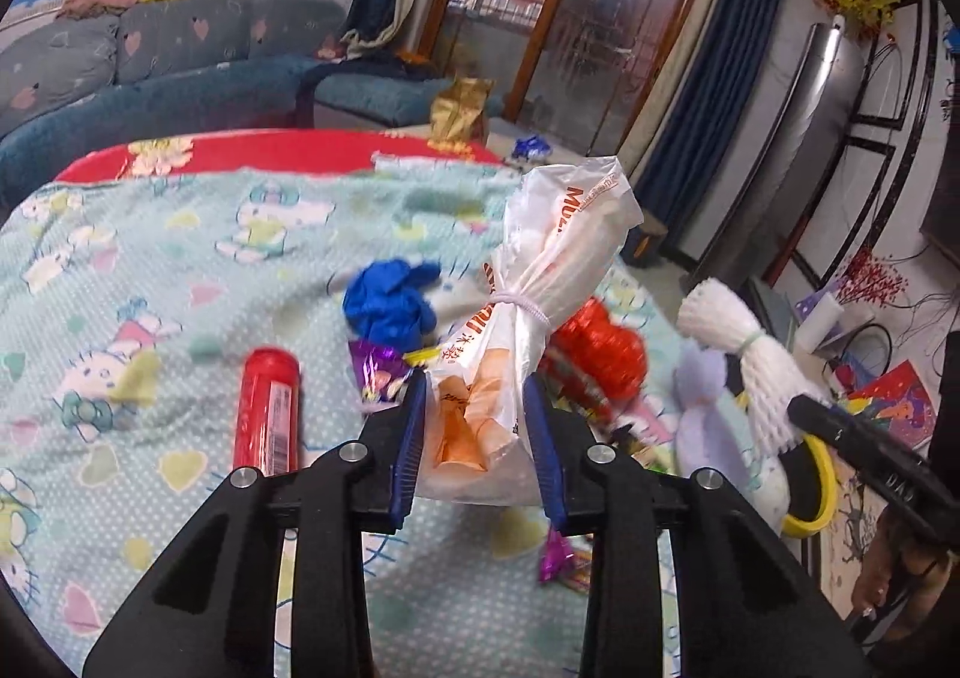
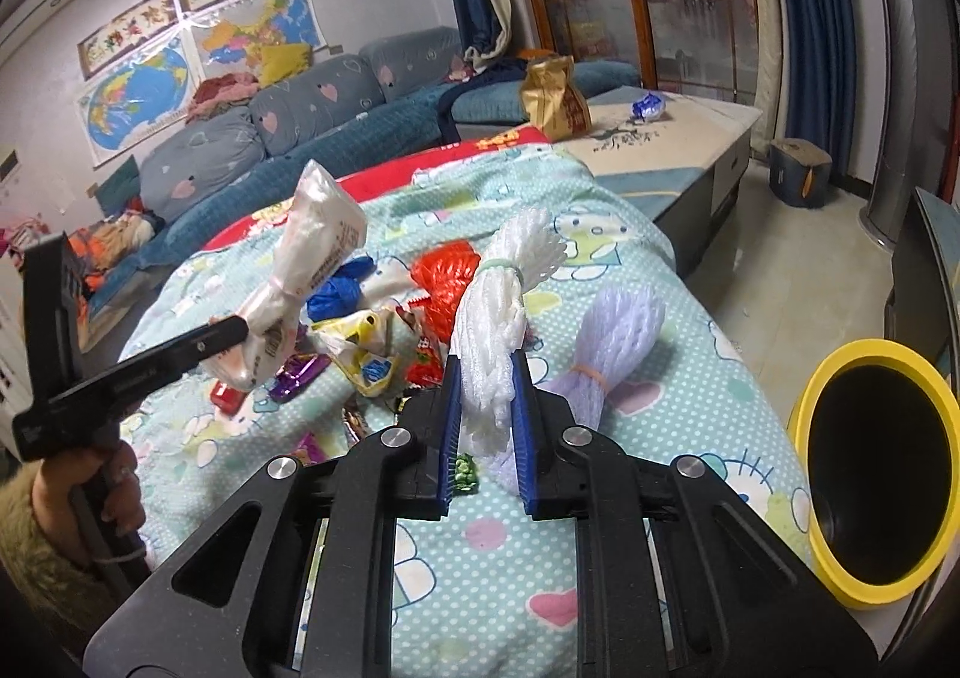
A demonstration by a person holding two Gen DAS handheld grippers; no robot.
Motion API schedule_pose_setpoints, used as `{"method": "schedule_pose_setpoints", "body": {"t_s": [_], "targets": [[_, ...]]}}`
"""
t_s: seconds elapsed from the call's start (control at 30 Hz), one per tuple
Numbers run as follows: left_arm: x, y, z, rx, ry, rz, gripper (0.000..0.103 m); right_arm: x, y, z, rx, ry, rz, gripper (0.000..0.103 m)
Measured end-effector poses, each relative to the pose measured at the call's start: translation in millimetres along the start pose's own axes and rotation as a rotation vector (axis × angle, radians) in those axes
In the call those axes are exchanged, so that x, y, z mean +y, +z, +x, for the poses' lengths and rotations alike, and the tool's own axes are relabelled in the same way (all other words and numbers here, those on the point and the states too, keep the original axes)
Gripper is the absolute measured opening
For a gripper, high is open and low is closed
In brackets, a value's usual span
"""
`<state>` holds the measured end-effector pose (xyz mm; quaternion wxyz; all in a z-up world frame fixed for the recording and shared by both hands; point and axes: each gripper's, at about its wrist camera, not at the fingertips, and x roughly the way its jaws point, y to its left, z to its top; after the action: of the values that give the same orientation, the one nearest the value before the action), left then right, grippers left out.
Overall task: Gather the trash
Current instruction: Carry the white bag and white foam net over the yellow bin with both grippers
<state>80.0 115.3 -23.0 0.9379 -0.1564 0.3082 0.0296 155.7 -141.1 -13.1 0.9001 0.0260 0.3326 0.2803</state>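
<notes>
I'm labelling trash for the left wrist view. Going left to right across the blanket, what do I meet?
Red canister → blue crumpled glove → tied plastic bag in the left hand-held gripper → red mesh → lilac foam net → white foam net.

Even indoor light, fisheye-warped edges, slight motion blur.
</notes>
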Motion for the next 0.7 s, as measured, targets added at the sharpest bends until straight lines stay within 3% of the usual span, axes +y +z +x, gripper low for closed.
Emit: {"method": "schedule_pose_setpoints", "body": {"t_s": [0.37,0.7], "targets": [[-51.2,17.1,-5.9,-0.033,-0.090,0.063,0.031,-14.4,1.5,-31.3,-0.076,-0.020,0.019,0.011],[-100.3,18.4,9.4,-0.017,-0.159,0.131,0.031,-48.4,0.1,-56.2,-0.119,-0.098,0.068,0.011]]}}
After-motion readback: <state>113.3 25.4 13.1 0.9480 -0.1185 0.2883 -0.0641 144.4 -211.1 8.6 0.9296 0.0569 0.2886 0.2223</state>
